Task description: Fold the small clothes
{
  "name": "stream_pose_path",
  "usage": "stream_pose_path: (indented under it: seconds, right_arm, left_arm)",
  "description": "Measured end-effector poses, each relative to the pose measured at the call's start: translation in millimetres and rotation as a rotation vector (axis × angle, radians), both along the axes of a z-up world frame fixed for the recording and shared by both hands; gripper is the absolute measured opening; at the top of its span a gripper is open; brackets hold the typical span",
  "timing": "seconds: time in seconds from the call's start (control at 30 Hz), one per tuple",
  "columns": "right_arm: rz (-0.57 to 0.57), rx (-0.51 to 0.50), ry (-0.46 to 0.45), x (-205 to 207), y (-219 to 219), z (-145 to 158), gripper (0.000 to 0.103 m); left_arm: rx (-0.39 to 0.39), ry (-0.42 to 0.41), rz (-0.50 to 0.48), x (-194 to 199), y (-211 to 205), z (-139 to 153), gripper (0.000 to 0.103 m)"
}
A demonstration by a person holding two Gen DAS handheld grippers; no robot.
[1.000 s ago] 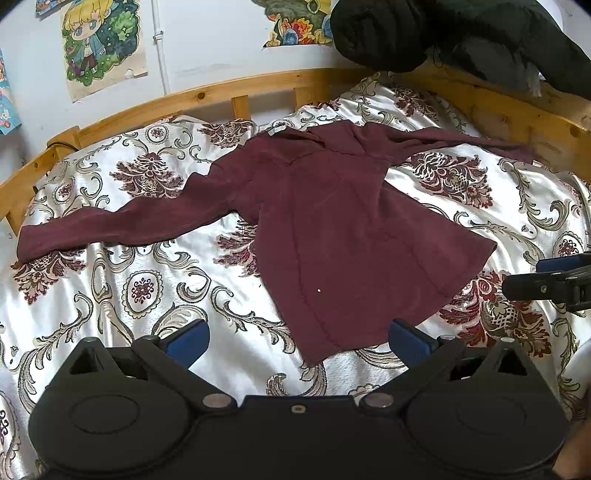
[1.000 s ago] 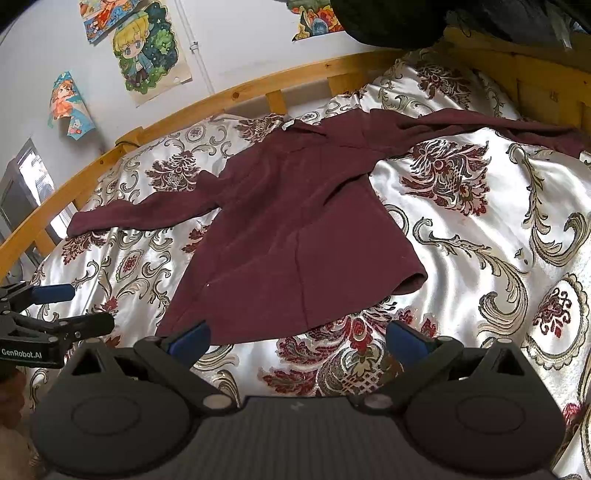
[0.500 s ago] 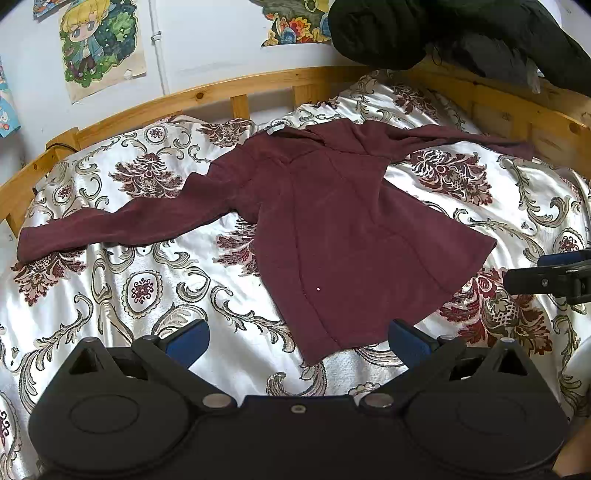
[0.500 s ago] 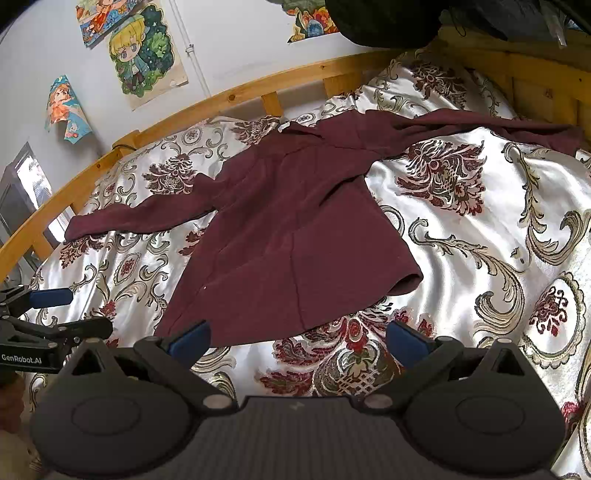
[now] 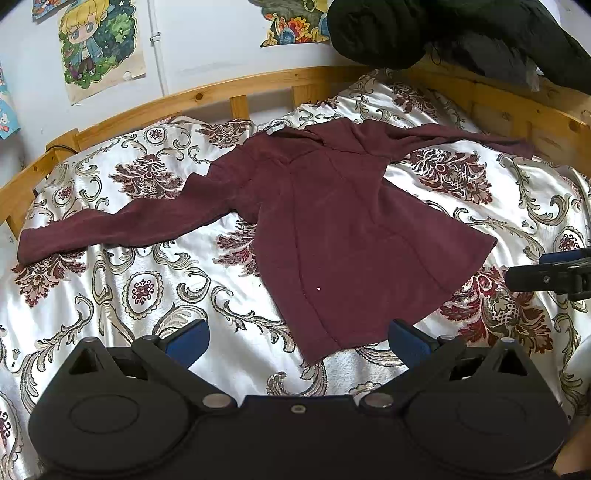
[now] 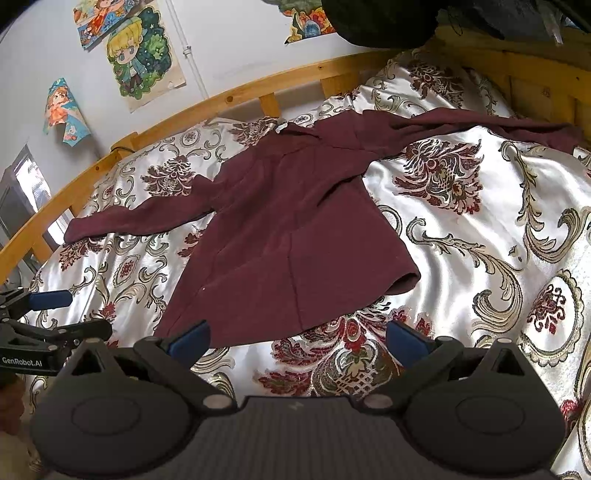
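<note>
Where the wooden frame (image 5: 207, 96) curves round its far edge, the bed (image 5: 110, 280) is seen covered by a shiny white bedspread (image 6: 480, 229) patterned with dark red and gold scrolls. Laid flat across the middle of the bed is a maroon long-sleeved top (image 5: 343, 236), its collar towards the far edge and its hem towards the near edge; one sleeve is stretched out towards the left edge, the other towards the far right corner. A dark bundle of clothing (image 5: 461, 29) is piled on the frame at the far right corner, and cartoon posters (image 6: 142, 55) are stuck on the wall behind. The left claw (image 5: 297, 338) is held spread wide and empty just short of the hem's near left corner, nothing being touched by its blue fingertips (image 5: 188, 338). The right claw (image 6: 297, 338) is likewise held wide apart and empty, just short of the hem.
</note>
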State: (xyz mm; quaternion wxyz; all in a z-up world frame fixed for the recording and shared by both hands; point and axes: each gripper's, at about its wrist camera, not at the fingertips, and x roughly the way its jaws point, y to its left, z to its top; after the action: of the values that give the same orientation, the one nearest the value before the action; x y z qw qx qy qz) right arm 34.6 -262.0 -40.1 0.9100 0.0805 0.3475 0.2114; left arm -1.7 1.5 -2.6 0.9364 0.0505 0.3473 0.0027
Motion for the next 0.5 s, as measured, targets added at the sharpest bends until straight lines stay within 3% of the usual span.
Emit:
stream_pose_path:
  seconds: [0.5]
  right_arm:
    - [0.004,0.003,0.004,-0.2,-0.5,-0.5,0.103]
  left_arm:
    - [0.009,0.006,0.003,-2.1,3.1,-1.9,0.102]
